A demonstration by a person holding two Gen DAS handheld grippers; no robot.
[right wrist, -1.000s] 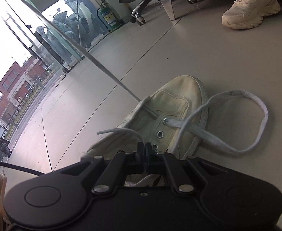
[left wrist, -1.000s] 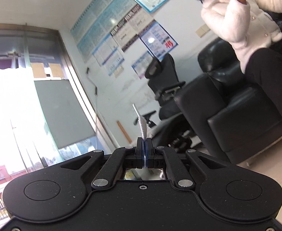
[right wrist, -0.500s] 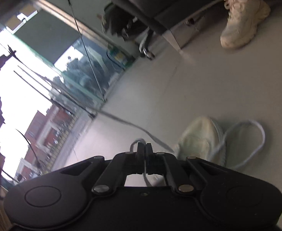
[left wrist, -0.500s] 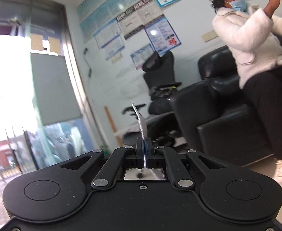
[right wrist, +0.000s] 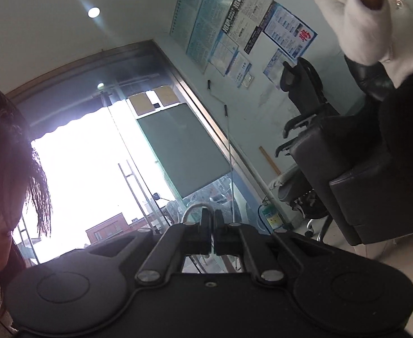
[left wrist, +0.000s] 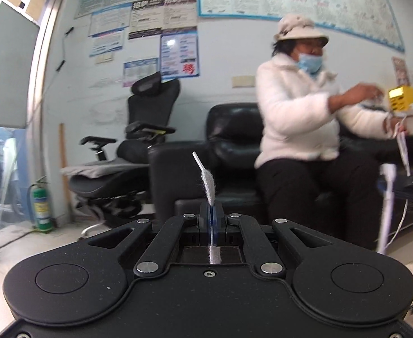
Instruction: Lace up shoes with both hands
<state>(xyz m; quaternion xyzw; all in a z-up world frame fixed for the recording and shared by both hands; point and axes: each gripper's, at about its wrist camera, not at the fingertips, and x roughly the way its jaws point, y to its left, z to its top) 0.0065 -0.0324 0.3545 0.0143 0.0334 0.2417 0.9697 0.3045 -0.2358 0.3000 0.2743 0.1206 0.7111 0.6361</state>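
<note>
My left gripper (left wrist: 212, 211) is shut on the white shoelace end (left wrist: 208, 183), whose frayed flat part and plastic tip stick up above the jaws. My right gripper (right wrist: 212, 219) is shut on a thin loop of lace (right wrist: 192, 209) that curls up to the left of its jaws. Both grippers point up into the room. The shoe is not in either view.
A seated person in a white jacket (left wrist: 296, 118) is on a black sofa (left wrist: 234, 152). A black office chair (left wrist: 138, 146) and a green fire extinguisher (left wrist: 40, 202) stand by the glass door (right wrist: 93, 169). Another person's head (right wrist: 0, 174) is at the right wrist view's left edge.
The right gripper has swung up from the floor, so the shoe has left its view. The left gripper has turned right, toward the seated person. Both stay shut on the lace.
</note>
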